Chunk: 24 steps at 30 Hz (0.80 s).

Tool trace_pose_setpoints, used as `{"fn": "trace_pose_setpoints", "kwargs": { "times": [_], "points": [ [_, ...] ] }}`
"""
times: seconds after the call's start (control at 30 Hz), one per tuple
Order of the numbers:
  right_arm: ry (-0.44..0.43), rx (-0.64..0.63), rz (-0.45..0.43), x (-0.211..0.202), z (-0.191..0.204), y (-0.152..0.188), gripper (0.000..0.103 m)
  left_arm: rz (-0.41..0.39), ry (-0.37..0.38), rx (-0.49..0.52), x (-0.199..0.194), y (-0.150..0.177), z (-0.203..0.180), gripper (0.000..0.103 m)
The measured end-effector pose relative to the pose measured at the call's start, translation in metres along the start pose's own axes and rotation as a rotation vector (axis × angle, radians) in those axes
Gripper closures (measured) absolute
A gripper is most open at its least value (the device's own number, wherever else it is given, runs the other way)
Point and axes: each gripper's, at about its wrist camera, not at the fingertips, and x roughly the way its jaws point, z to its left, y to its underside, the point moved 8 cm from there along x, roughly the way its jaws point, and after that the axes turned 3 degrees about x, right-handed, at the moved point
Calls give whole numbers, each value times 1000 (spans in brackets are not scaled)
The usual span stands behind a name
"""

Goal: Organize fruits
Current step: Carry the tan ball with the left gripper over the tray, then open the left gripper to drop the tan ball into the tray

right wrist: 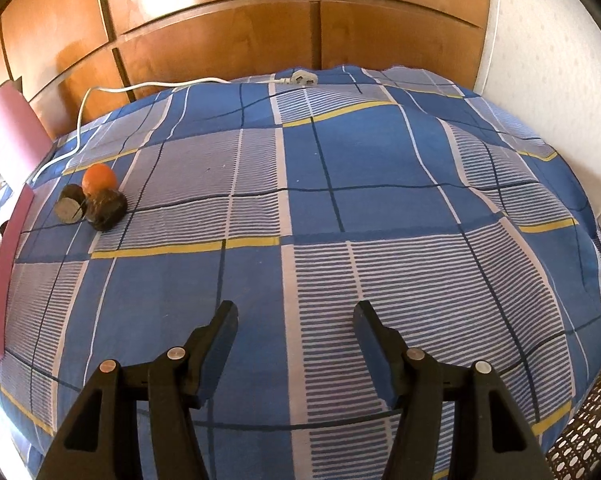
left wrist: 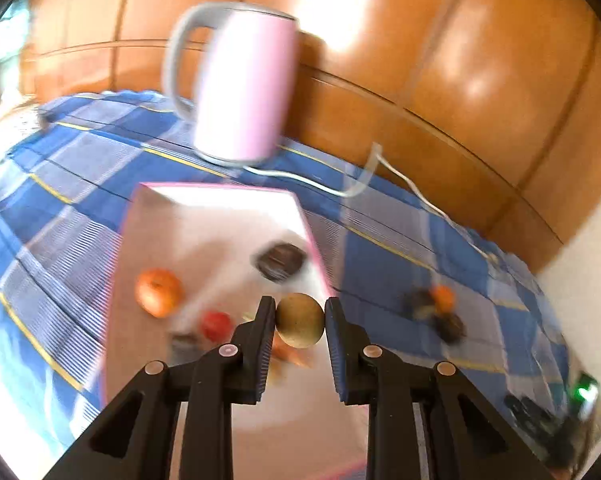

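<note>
My left gripper (left wrist: 300, 320) is shut on a round tan-brown fruit (left wrist: 300, 321), held above a pink-rimmed box (left wrist: 220, 216). Inside the box lie an orange fruit (left wrist: 158, 292), a small red fruit (left wrist: 216, 325) and a dark fruit (left wrist: 279, 262); the view is blurred. My right gripper (right wrist: 294, 316) stands open over the blue checked cloth (right wrist: 340, 208) with nothing between its fingers. On the cloth at the left sit an orange (right wrist: 99, 178) and two dark fruits (right wrist: 107, 207), touching one another; the same cluster (left wrist: 440, 312) shows to the right of the box.
A pink kettle (left wrist: 244, 88) stands behind the box, its white cord (left wrist: 400, 176) trailing across the cloth to a plug (right wrist: 300, 78). Wooden panels (right wrist: 220, 32) back the table. The box's pink wall (right wrist: 4, 256) lines the left edge of the right wrist view.
</note>
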Motion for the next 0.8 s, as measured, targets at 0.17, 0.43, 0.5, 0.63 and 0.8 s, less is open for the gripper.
{"fn": "trace_pose_setpoints", "kwargs": {
  "times": [0.17,0.43,0.5,0.63,0.8],
  "points": [
    [9,-22,-7,-4,6,0,42,-15,-79,-21,15,-15,26,77],
    [24,-38,-13,-8,8,-3,42,-22,-141,-23,19,-12,35,67],
    [25,-33,-6,-6,7,-2,42,-24,-144,-28,16,-9,35,62],
    [24,-30,2,-4,7,0,42,-23,-156,-37,9,0,31,56],
    [21,-26,0,-4,6,0,42,-47,-167,-23,-7,10,20,42]
  ]
}}
